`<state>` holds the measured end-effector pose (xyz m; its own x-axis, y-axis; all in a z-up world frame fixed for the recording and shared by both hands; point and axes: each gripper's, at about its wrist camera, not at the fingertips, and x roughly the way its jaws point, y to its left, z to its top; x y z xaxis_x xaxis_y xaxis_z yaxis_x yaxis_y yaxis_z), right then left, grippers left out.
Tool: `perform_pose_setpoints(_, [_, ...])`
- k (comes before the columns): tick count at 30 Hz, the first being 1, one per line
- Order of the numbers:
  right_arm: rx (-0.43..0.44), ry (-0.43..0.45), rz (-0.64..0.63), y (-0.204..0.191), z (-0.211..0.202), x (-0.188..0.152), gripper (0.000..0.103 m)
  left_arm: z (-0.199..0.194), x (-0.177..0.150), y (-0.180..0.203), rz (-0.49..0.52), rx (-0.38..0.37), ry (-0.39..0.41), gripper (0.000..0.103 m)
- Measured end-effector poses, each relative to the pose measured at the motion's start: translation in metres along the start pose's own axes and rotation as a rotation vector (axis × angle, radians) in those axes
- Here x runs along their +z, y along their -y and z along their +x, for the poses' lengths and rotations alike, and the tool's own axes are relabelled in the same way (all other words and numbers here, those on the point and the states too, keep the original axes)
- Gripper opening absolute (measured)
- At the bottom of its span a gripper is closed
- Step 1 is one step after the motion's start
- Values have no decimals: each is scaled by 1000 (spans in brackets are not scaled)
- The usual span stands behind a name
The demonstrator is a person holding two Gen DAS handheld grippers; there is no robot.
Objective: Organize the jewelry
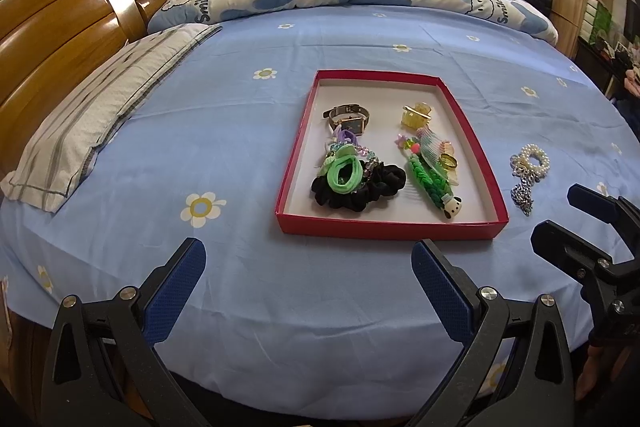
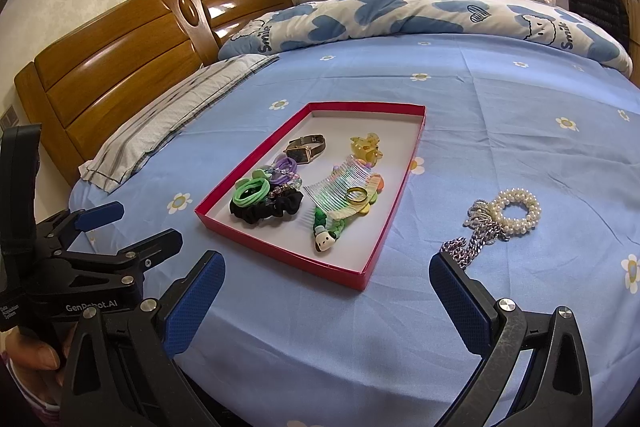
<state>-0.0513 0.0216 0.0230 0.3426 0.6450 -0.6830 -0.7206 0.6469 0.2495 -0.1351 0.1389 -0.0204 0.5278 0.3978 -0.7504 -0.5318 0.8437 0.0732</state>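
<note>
We hold the left gripper (image 1: 308, 291) and the right gripper (image 2: 326, 293) spread wide and empty above the blue bedsheet (image 1: 240, 131). At twelve o'clock sits the red tray (image 1: 390, 229), holding hair ties and a watch (image 1: 348, 121); the pearl bracelet (image 2: 516, 211) and silver chain (image 2: 472, 243) lie on the sheet at its three o'clock.

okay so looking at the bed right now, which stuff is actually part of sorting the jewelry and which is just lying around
Part of the job:
red tray
pearl bracelet and silver chain, both outside the tray
watch, gold ring, hair comb, black scrunchie, all in the tray

Just lying about:
striped pillow
blue heart quilt
wooden headboard
</note>
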Motion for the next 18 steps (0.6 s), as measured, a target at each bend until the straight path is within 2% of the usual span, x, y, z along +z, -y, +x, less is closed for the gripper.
perform_pose_setpoints(18, [1, -1, 2, -2, -1, 1, 103, 5, 0, -2, 1, 21, -8, 103])
